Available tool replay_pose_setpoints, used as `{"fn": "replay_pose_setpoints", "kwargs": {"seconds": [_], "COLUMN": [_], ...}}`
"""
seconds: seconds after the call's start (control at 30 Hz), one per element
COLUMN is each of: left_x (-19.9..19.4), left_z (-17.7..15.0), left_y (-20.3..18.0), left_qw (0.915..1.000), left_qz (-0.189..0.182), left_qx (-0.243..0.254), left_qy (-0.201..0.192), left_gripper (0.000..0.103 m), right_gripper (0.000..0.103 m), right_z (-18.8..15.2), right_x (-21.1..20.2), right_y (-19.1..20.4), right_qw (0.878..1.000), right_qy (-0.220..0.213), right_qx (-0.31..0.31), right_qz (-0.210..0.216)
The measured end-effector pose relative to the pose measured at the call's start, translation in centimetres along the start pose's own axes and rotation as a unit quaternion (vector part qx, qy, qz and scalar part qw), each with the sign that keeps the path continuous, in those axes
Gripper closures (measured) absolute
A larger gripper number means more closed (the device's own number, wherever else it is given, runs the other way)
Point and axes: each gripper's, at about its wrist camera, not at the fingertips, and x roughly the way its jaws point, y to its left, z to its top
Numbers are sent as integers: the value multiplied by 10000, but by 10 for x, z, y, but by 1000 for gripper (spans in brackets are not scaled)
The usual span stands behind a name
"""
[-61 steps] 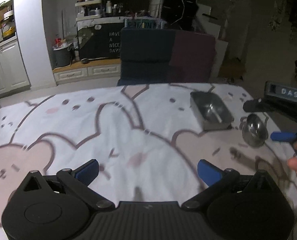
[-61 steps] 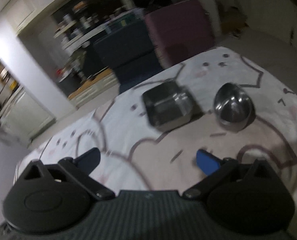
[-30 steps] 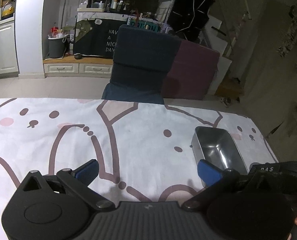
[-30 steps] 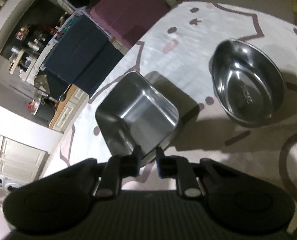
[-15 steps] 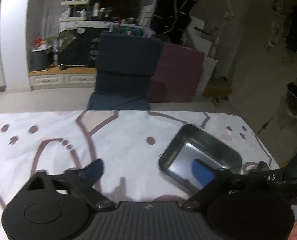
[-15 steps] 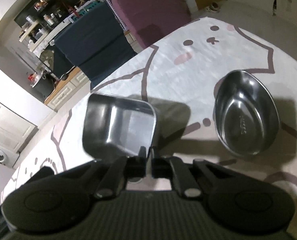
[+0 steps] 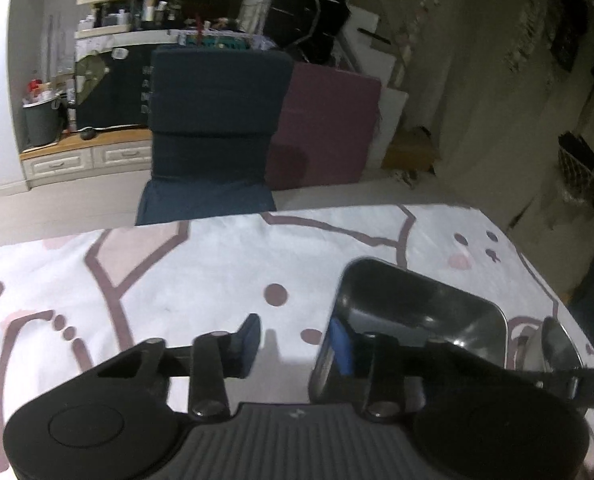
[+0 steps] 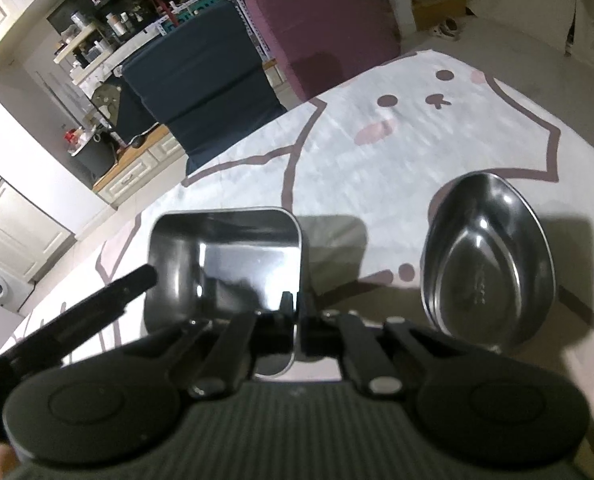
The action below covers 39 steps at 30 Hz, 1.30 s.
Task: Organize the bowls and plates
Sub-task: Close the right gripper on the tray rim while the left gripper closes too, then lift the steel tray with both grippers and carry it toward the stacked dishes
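Note:
A rectangular steel tray (image 8: 233, 256) is lifted off the table and tilted. My right gripper (image 8: 297, 308) is shut on its right rim. My left gripper (image 7: 297, 340) is open, its jaws standing on either side of the tray's left wall (image 7: 329, 336), one blue pad inside the tray (image 7: 417, 312). A round steel bowl (image 8: 489, 260) sits on the table to the right of the tray; its edge shows in the left wrist view (image 7: 557, 344).
The table carries a white cloth with pink cartoon outlines (image 7: 177, 280). A dark blue chair (image 7: 213, 128) and a maroon one (image 7: 329, 120) stand beyond the far edge. The table's right edge (image 7: 537, 272) is close to the tray.
My right gripper closed on the tray's rim and lifted and tilted it. My left gripper moved right to the tray and narrowed around its left wall.

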Motion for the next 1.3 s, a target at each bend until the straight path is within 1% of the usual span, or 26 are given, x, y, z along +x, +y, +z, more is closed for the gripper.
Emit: {"fn": "replay_pose_setpoints", "kwargs": {"seconds": [0.07, 0.1, 0.13, 0.17, 0.23, 0.43, 0.6, 0.73, 0.8, 1.0, 1.13, 1.3], "left_x": [4, 4, 5, 6, 6, -4, -19, -38, -49, -99, -140, -193], "left_z": [-1, -1, -2, -2, -2, -8, -14, -18, -19, -20, -24, -33], "left_y": [-3, -4, -5, -7, -9, -4, 0, -4, -4, -8, -9, -14], "left_qw": [9999, 9999, 9998, 9997, 9998, 9993, 9981, 9984, 9981, 9975, 9972, 9970], "left_qz": [-99, -121, -152, -182, -151, -250, -241, -189, -199, -85, -52, 13], "left_qx": [44, 49, 56, 65, 95, -93, -404, -353, -421, -619, -718, -769], "left_qy": [68, 86, 107, 135, 135, 274, 402, 401, 395, 337, 203, 73], "left_gripper": [85, 88, 94, 96, 96, 99, 100, 100, 100, 100, 100, 100], "right_gripper": [100, 100, 100, 100, 100, 100, 100, 100, 101, 101, 101, 101], "right_z": [0, 0, -1, -1, -1, -5, -5, -9, -10, -12, -20, -33], "right_x": [0, 0, 0, 0, -1, -3, -4, -8, -13, -48, -81, -123], "right_y": [0, 0, 0, 0, 0, 0, 0, 0, 1, 9, 18, 27], "right_qw": [10000, 10000, 10000, 10000, 9999, 9999, 9996, 9990, 9987, 9961, 9926, 9887], "right_qy": [-11, -18, -25, -26, -39, -83, -28, 102, 121, 9, -75, -163], "right_qx": [-38, -52, -59, -68, -106, -113, -287, -410, -480, -799, -1075, -1260], "right_qz": [-2, 3, 18, 23, 19, 0, 41, 128, 157, 371, 554, 795]}}
